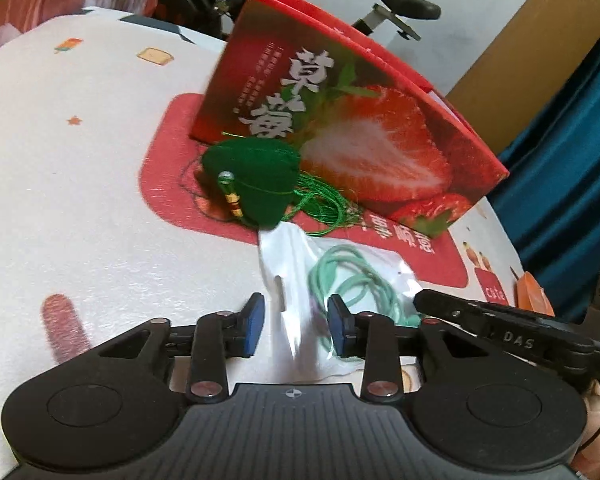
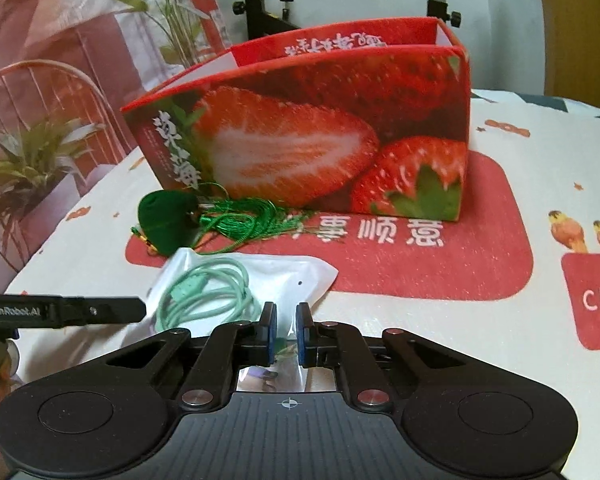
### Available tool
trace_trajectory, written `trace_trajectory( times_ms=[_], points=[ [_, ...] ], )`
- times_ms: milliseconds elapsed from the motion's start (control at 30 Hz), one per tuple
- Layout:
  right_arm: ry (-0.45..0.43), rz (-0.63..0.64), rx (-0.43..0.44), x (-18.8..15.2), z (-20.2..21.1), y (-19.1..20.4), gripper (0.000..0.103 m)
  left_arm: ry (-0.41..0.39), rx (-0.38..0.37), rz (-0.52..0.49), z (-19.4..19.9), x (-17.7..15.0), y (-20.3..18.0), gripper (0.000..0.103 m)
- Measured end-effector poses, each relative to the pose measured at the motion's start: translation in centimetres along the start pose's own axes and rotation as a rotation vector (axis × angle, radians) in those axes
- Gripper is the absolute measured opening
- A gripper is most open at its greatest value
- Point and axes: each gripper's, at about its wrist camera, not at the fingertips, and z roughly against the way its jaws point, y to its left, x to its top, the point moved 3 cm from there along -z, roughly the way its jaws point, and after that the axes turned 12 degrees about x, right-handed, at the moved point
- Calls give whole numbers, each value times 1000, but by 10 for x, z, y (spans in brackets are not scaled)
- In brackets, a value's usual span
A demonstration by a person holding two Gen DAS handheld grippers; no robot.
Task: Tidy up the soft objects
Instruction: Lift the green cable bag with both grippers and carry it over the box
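Our right hand-held gripper sits low over the near edge of the plastic bag, its blue pads narrowly parted with the film running between them; whether they actually bite it, we cannot tell. Our left hand-held gripper is spread wider, with the bag standing up between its pads. Inside lies the coiled mint cable. The risk we see: thin, slick film slipping out if only a corner is pinched, or the cable sliding to one end and tipping the bag. Just beyond, the green pouch and its tassel threads lie touching the bag's far edge, so a lift could snag and drag them. Behind stands the strawberry box on the tabletop, open at the top; a swinging bag might clip its rim and shove it
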Motion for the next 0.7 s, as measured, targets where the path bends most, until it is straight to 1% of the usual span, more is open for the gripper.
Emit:
trace_trajectory(
  times_ms=[167, 333, 367, 400, 433, 467, 500, 533, 700],
  points=[
    [1, -14, -6, -2, -2, -7, 6, 28, -56, 3, -11, 3, -8, 39],
    [-10, -47, 10, -3, -1, -13, 6, 47, -91, 49, -22, 7, -6, 38],
    [-11, -53, 15, -3, -1, -13, 6, 48, -93, 44, -22, 7, -6, 38],
    [-13, -63, 19, -3, -1, -15, 6, 46, -88, 35, -23, 7, -8, 35],
    [-15, -78, 21, -2, 0, -16, 9, 43, -79, 27, -23, 6, -9, 30],
    [-22, -96, 21, -2, 2, -18, 11, 40, -75, 27, -23, 5, -8, 29],
    [-32, -116, 17, -2, 4, -21, 18, 39, -78, 35, -22, 4, -6, 27],
    [-40, -131, 16, -2, 6, -24, 22, 39, -83, 45, -22, 4, -4, 26],
    [-53, -193, 53, -5, 9, -34, 24, 27, -82, 35, -20, 3, -4, 26]
  ],
)
